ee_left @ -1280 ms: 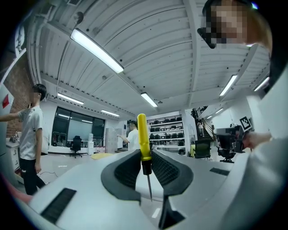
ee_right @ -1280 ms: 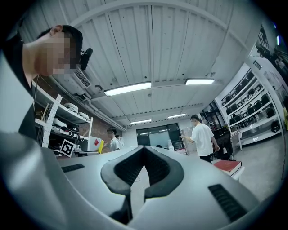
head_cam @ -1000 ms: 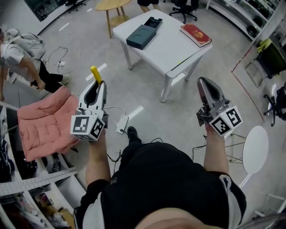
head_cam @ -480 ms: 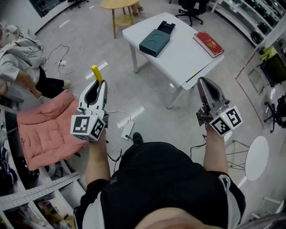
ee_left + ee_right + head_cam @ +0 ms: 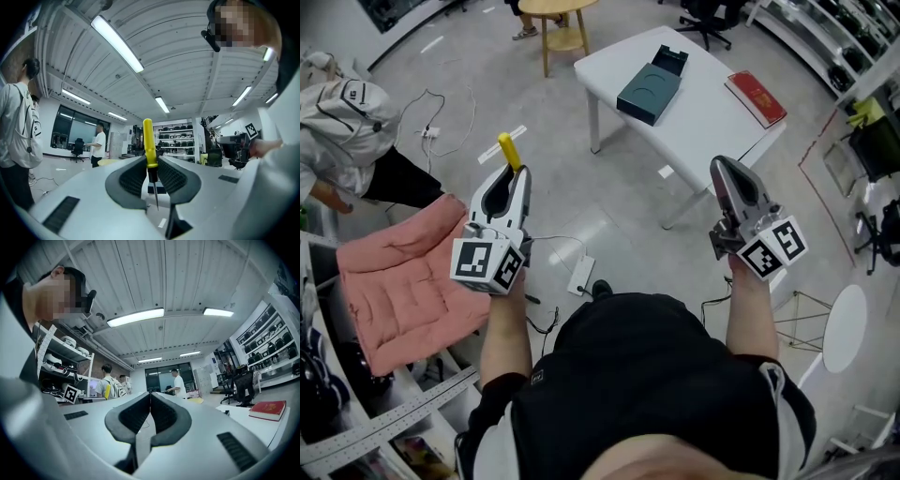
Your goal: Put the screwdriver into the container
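A: Left side first, quick. What's out at 9 o'clock?
B: In the head view there's a pink cushion (image 5: 403,281) on the floor at 9. A person in a grey hooded top (image 5: 347,117) is bent over at 10.
A: Left gripper?
B: The left gripper (image 5: 512,176) is held up left of centre and points toward 12. It's clamped on the screwdriver (image 5: 148,138), with the jaws nearly together, only the tool's width apart. The pads (image 5: 133,176) pinch it where the yellow handle meets the black collar. The handle sticks out past the tips, and the metal shaft runs back between the jaws toward the camera.
A: So the screwdriver's not in the container?
B: No. It's in the air in the left gripper, over bare floor. The container (image 5: 652,86) is dark teal and sits on the white table (image 5: 712,127), at 1 o'clock from the left gripper and well apart from it.
A: Other stuff?
B: A wooden stool (image 5: 558,9) stands at 12 by the top edge. A white cable (image 5: 581,275) lies on the floor between the arms. A red book (image 5: 757,97) lies on the same table at 3 o'clock of the container, not touching it.
A: Right gripper?
B: The right gripper (image 5: 724,167) is right of centre and also points toward 12, with its tip near the table's near corner in the picture. Its jaws are pressed together with the pads touching and nothing between them.
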A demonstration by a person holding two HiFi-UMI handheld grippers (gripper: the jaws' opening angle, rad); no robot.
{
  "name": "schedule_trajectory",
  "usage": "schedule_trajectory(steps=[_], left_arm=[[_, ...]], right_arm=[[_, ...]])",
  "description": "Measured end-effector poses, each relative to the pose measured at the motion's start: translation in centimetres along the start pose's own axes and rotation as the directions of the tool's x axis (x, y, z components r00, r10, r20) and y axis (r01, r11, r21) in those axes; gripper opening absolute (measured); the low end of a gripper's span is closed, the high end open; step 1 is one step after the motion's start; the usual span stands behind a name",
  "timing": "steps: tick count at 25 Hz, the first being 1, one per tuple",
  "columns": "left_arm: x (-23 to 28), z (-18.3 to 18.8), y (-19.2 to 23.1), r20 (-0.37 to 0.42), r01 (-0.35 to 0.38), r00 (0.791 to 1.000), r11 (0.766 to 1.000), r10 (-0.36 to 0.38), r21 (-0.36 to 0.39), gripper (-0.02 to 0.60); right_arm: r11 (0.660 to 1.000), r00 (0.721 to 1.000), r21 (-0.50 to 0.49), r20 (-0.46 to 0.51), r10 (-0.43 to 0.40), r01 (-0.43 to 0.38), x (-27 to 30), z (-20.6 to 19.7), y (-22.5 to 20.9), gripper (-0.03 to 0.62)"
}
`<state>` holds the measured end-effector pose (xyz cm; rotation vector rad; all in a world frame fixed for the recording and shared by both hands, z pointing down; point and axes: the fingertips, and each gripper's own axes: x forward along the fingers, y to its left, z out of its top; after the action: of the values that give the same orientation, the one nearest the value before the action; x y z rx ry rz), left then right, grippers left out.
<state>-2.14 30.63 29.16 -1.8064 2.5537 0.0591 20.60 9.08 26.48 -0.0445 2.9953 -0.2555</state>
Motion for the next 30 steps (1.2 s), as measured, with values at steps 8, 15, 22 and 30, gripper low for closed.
schedule_trajectory(steps=[8, 15, 22, 30], left_arm=[[-1.9, -1.1, 2.9, 0.009, -0.013, 1.000, 0.999, 0.013, -0.039, 0.083], [-3.1, -1.3, 5.7, 0.007, -0.067, 0.998, 0.997, 0.068, -0.042, 0.083], [-0.3, -2.2, 7.8, -0.026, -0.097, 0.995, 0.995, 0.097, -0.035, 0.083], [6.0, -2.8, 7.9, -0.036, -0.067, 0.997, 0.997, 0.066, -0.023, 0.083]], right_arm=[[1.000, 0.999, -0.005, -0.042, 0.021, -0.021, 3.0, -0.8, 2.2, 0.031], [0.997, 0.996, -0.009, -0.044, 0.081, -0.082, 6.9, -0.6, 3.1, 0.030], [0.995, 0.993, 0.033, -0.065, 0.101, -0.099, 9.7, -2.5, 0.4, 0.030], [0.996, 0.995, 0.036, -0.055, 0.080, -0.078, 11.4, -3.1, -4.5, 0.031]])
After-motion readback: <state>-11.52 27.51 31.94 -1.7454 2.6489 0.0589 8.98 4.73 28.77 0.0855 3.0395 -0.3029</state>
